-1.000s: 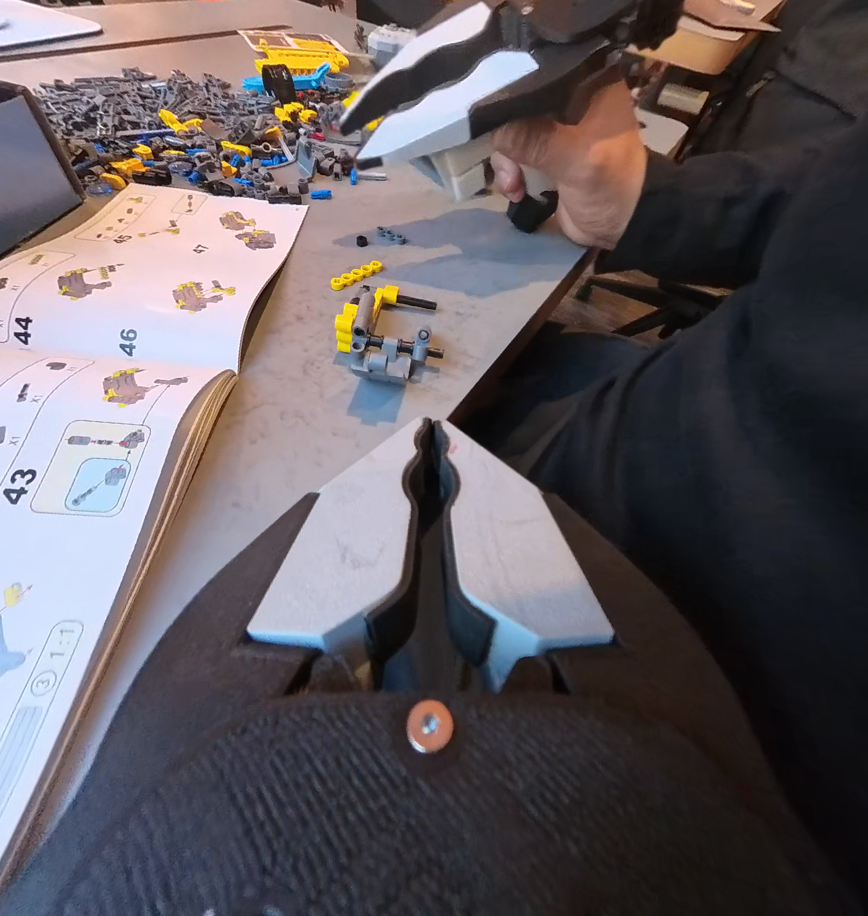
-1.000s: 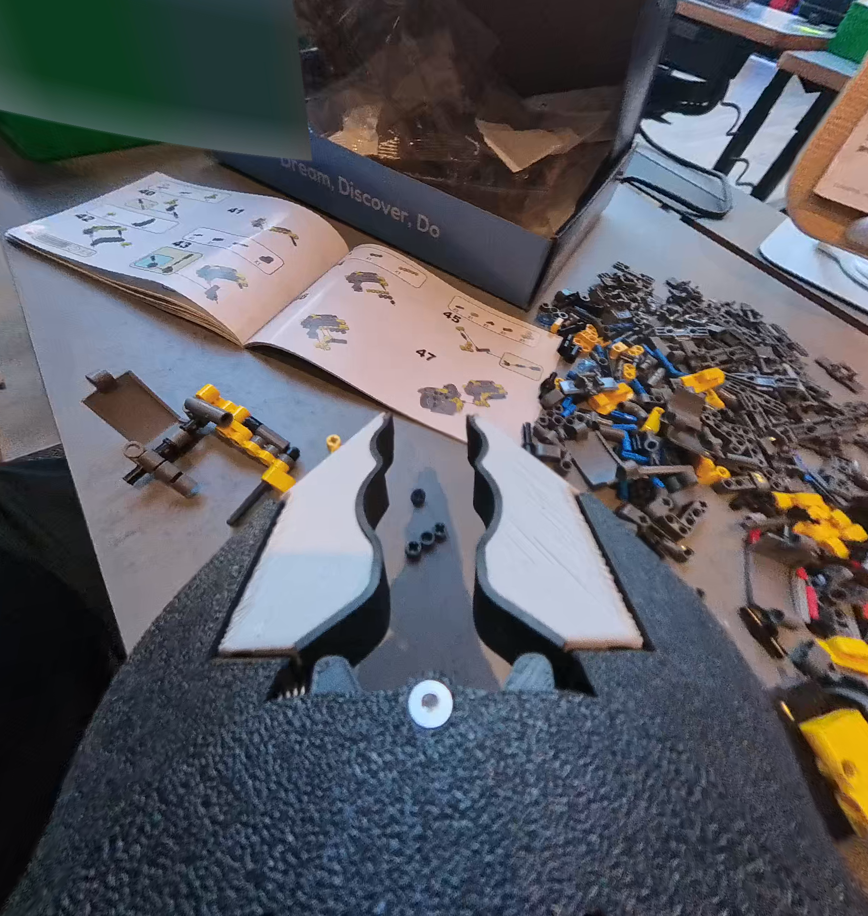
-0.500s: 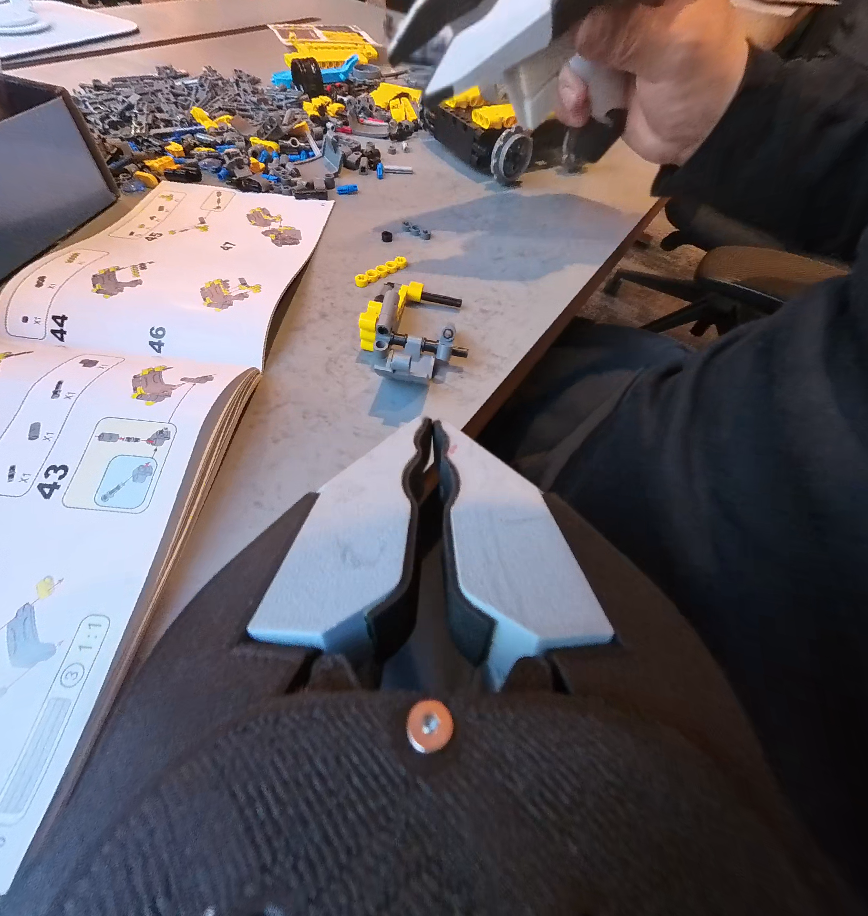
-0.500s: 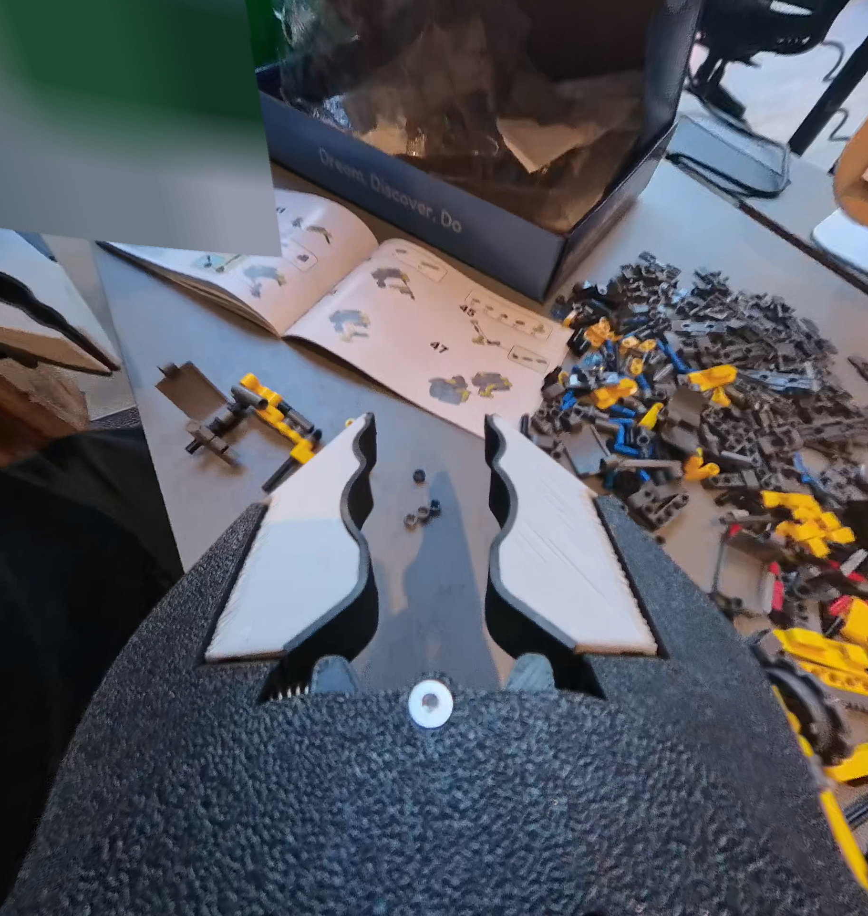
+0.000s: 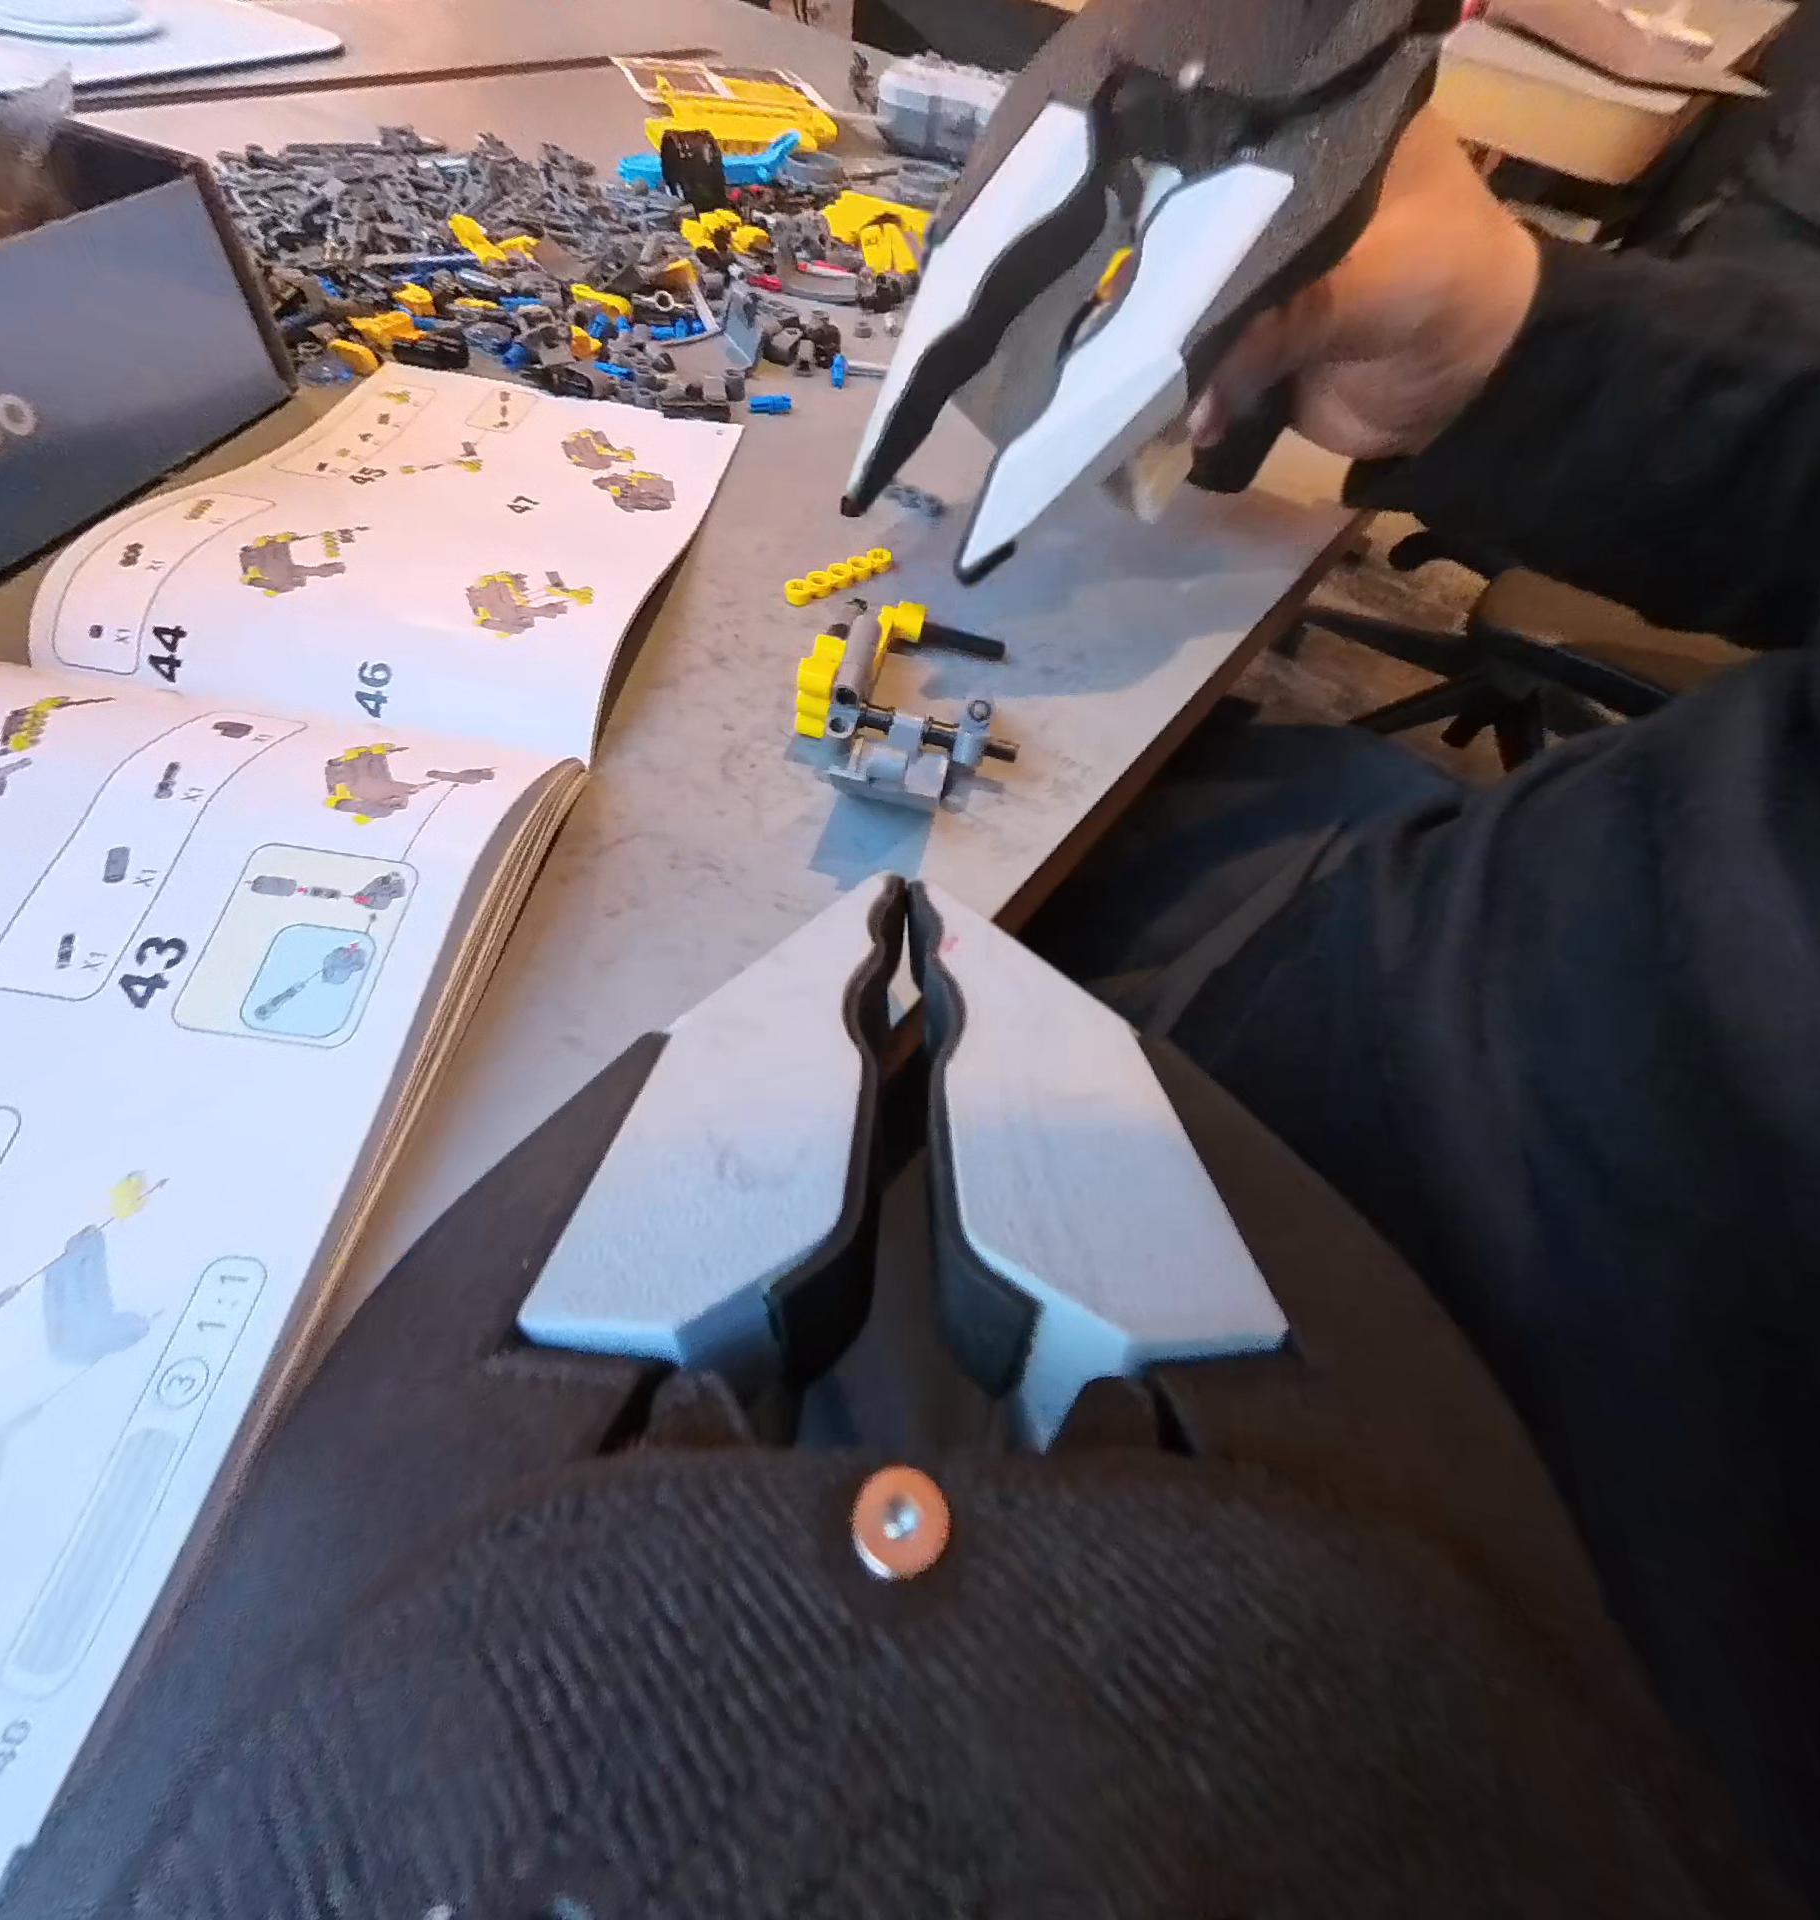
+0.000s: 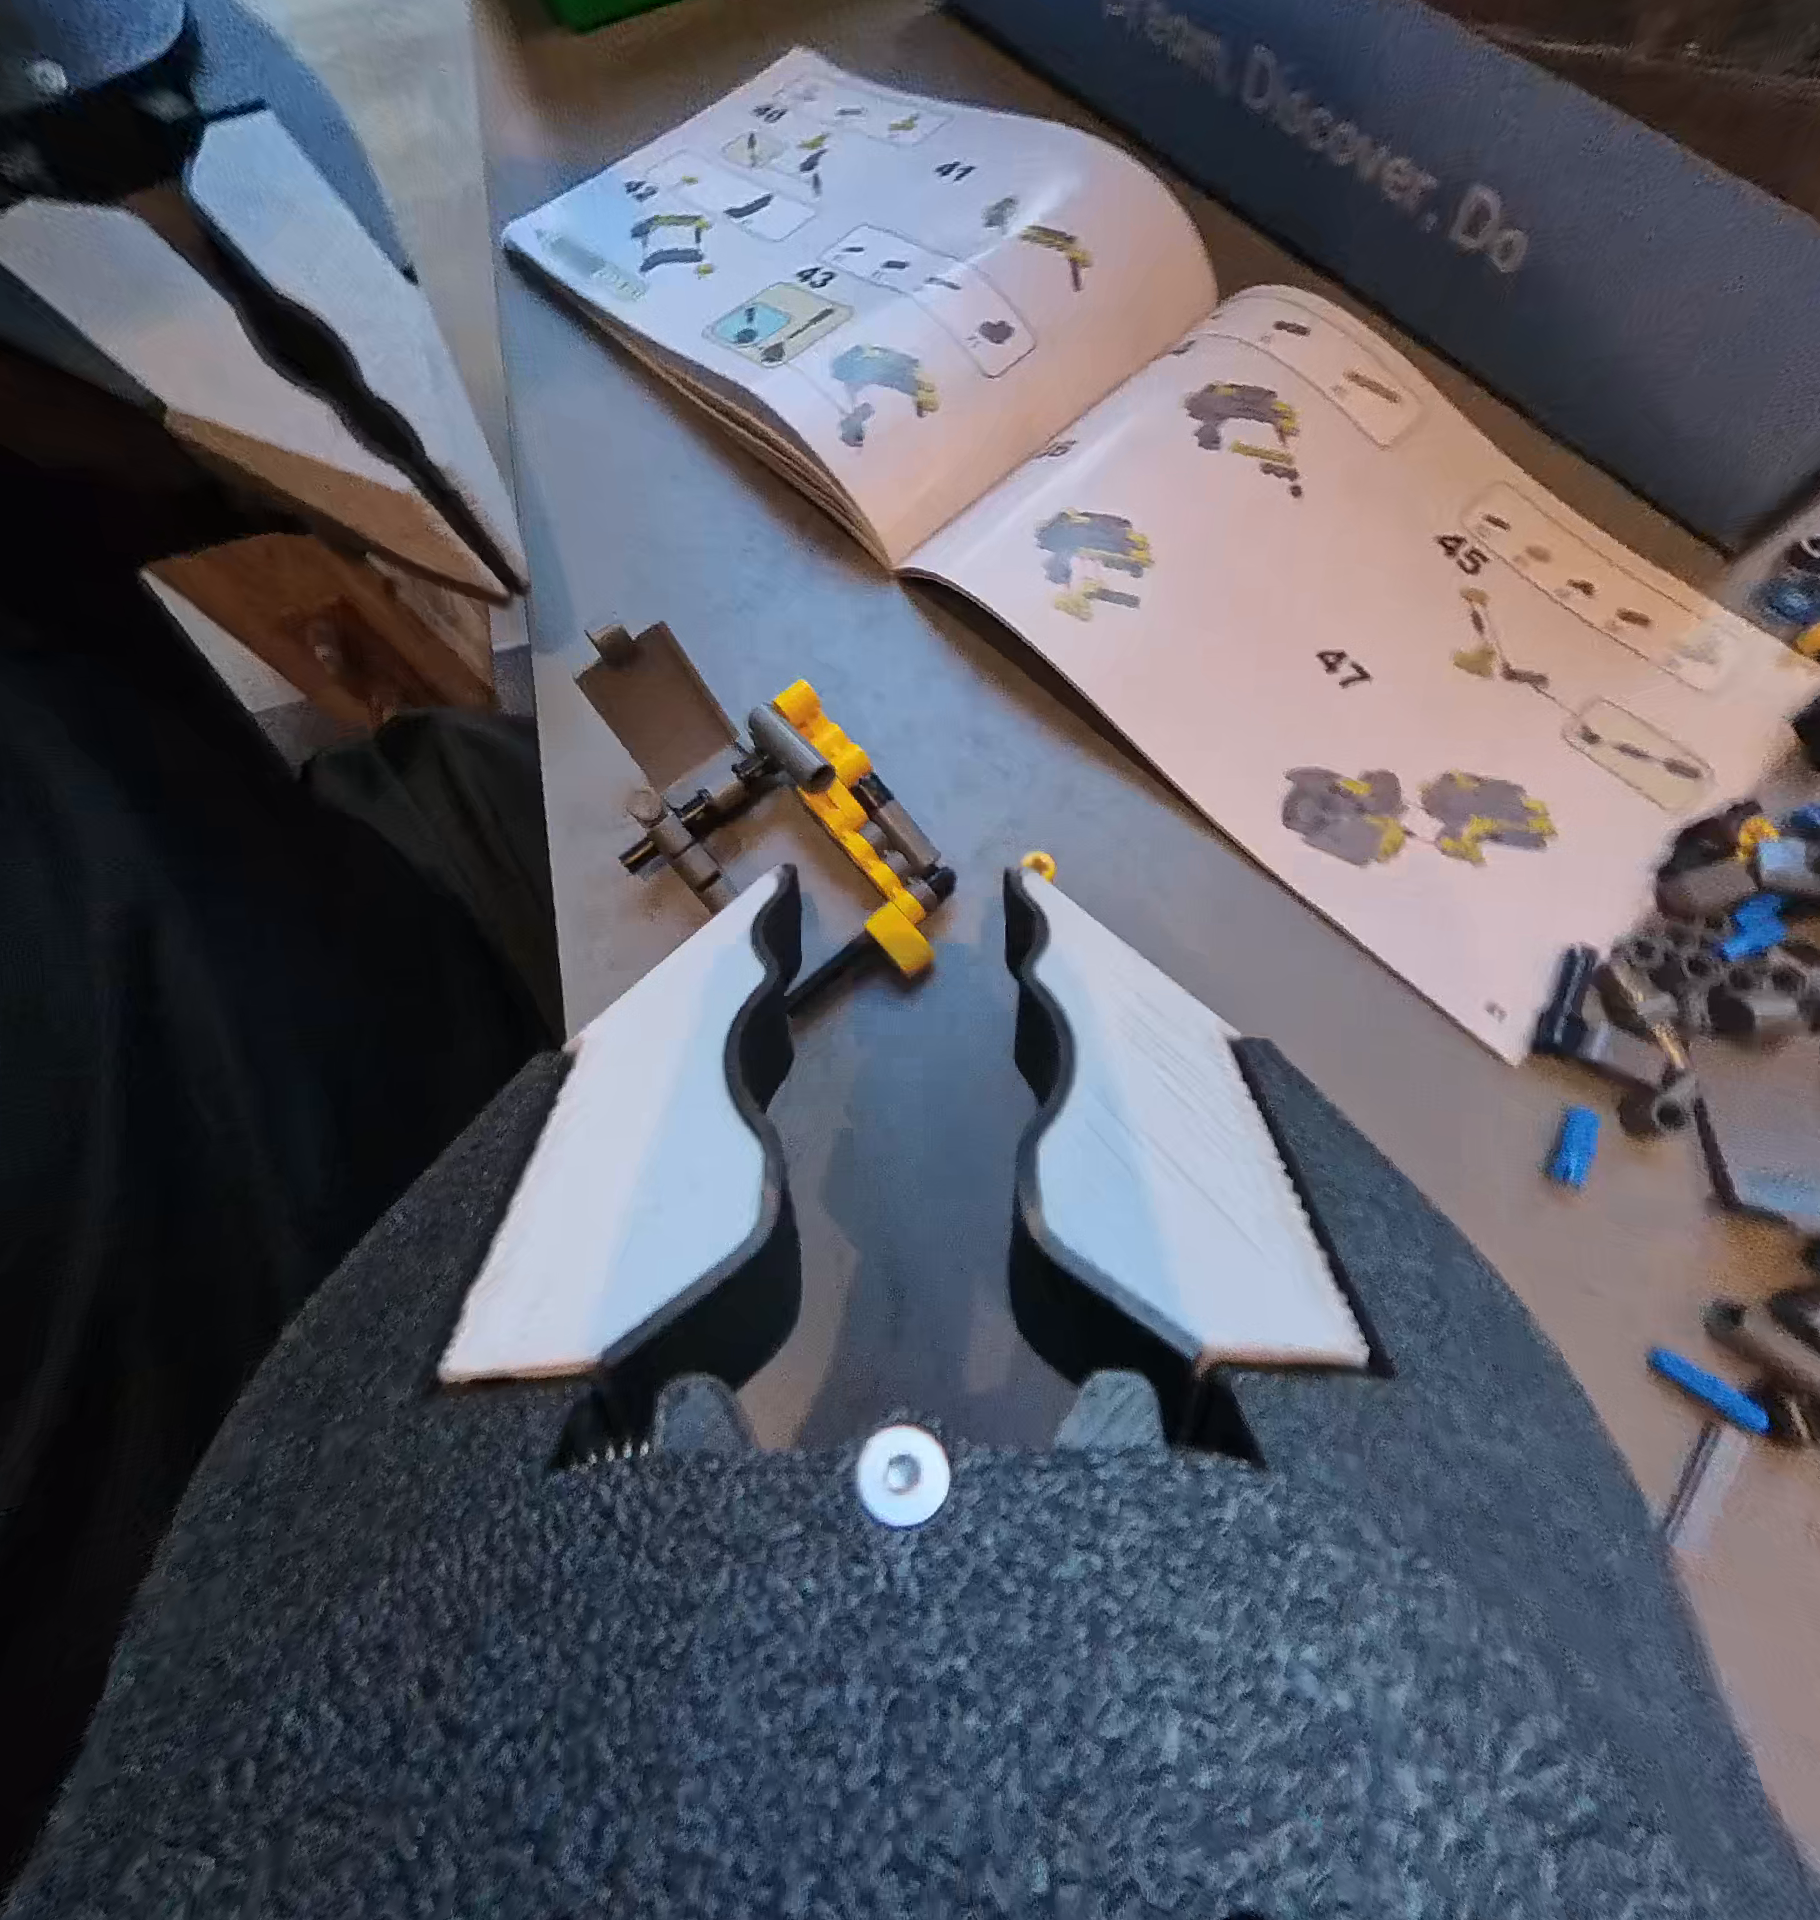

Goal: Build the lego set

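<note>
A small yellow and grey brick assembly (image 5: 885,707) lies near the table's front edge, and it also shows in the right wrist view (image 6: 781,800). My right gripper (image 6: 901,883) is open and empty, with its tips just short of the assembly's yellow end. In the left wrist view the right gripper (image 5: 916,532) hangs tilted down over a short yellow beam (image 5: 838,577) and a few small dark pins (image 5: 911,499). My left gripper (image 5: 901,894) is shut with nothing visible between its tips, low over the table edge and short of the assembly. It also shows in the right wrist view (image 6: 262,312).
An open instruction booklet (image 5: 314,623) lies left of the assembly. A dark blue box (image 5: 85,343) stands behind it. A large pile of grey, yellow and blue parts (image 5: 573,260) covers the far table. A person's dark sleeve (image 5: 1508,935) and hand (image 5: 1405,312) are on the right. Spacing between my two grippers at the tips: around 11 cm.
My right gripper has dropped down and swung from the small dark pins toward the yellow and grey assembly, jaws still open. The left gripper has barely moved and stays shut.
</note>
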Tool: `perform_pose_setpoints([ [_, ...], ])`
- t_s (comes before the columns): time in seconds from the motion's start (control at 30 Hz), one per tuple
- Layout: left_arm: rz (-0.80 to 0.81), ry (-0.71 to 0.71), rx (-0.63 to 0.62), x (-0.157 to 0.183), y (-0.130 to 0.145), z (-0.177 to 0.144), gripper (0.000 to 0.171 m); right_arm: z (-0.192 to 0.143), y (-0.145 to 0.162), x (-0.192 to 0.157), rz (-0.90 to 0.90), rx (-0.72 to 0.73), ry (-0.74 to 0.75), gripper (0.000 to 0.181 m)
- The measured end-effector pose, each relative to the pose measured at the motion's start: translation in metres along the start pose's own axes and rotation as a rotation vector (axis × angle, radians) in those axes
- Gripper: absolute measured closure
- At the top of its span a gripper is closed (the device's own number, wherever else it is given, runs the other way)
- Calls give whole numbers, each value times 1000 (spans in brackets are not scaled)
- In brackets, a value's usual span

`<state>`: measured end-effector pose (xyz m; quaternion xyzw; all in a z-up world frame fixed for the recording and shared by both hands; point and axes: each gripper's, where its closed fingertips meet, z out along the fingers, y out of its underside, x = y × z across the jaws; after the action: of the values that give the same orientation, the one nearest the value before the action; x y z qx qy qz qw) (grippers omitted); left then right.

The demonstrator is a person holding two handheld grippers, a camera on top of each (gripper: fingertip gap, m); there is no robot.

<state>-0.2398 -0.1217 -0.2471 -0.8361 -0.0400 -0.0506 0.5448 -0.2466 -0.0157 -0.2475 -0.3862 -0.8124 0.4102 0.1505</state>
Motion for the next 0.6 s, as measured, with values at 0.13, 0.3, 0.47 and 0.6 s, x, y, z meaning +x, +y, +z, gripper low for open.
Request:
perform_pose_setpoints([
  [0.13, -26, 12, -16, -1, 2, 2, 161, 13, -4, -4, -86, -39, -25, 142],
  [0.3, 13, -2, -35, 2, 4, 3, 163, 21, -6, -6, -87, -12, -57, 142],
  [0.47, 35, 2, -42, 5, 6, 4, 167, 22, -2, -6, -85, -20, -63, 142],
  [0.6, 38, 18, -37, 7, 6, 2, 167, 23, -3, -8, -105, -35, -79, 142],
])
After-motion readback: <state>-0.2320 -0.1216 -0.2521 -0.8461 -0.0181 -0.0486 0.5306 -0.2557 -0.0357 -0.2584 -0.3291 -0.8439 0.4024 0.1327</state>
